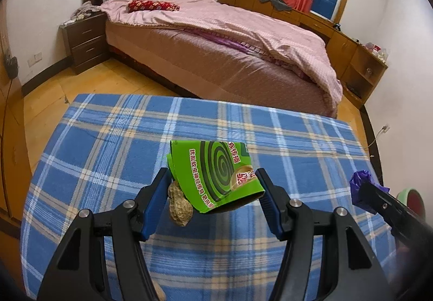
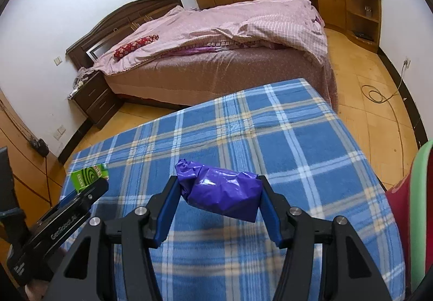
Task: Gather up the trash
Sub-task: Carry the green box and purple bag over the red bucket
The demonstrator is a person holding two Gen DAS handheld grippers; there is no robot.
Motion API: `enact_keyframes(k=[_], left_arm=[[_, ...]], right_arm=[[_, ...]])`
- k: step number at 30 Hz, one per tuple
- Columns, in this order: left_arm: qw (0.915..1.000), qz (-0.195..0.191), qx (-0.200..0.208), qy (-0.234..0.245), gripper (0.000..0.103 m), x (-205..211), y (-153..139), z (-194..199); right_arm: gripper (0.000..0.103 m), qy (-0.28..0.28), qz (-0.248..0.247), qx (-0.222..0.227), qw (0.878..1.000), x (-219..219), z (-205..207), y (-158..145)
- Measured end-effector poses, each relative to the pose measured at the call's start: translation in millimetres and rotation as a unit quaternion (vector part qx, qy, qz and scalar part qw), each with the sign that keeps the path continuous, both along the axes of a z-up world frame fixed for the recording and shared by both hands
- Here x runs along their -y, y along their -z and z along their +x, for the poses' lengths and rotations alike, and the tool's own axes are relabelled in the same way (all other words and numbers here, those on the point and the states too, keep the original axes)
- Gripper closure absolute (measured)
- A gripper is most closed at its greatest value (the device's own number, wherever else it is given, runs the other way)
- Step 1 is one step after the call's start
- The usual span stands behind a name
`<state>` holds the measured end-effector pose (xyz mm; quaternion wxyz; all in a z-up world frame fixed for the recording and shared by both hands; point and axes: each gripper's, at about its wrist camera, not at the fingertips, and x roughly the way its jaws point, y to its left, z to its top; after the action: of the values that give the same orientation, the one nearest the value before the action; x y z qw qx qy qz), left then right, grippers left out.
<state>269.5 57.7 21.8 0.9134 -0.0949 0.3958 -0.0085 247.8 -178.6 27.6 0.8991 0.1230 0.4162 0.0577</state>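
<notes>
Peanut [image 1: 180, 207] half behind green carton [image 1: 216, 177]

A peanut [image 1: 180, 207] lies on the table [image 1: 108, 144] left of the box [image 1: 216, 176]; the bed [image 1: 216, 57] stands behind.

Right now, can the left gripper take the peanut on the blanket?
Probably not yet. The left gripper is shut on the green carton piece, so its jaws are occupied. The peanut lies close under them on the plaid blanket, with nothing else covering it.
</notes>
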Motion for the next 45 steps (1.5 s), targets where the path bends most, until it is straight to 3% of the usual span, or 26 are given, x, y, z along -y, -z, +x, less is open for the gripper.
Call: enact_keyframes(k=[23, 45], left_arm=[[0.9979, -0.009, 0.036, 0.053, 0.039, 45, -45, -63], [0.9897, -0.006, 0.061, 0.129, 0.039, 117, -74, -135]], right_arm=[[0.043, 0.015, 0.02, 0.046, 0.999, 51, -84, -45], [0.044, 0.075, 0.025, 0.085, 0.993, 115, -173, -71]])
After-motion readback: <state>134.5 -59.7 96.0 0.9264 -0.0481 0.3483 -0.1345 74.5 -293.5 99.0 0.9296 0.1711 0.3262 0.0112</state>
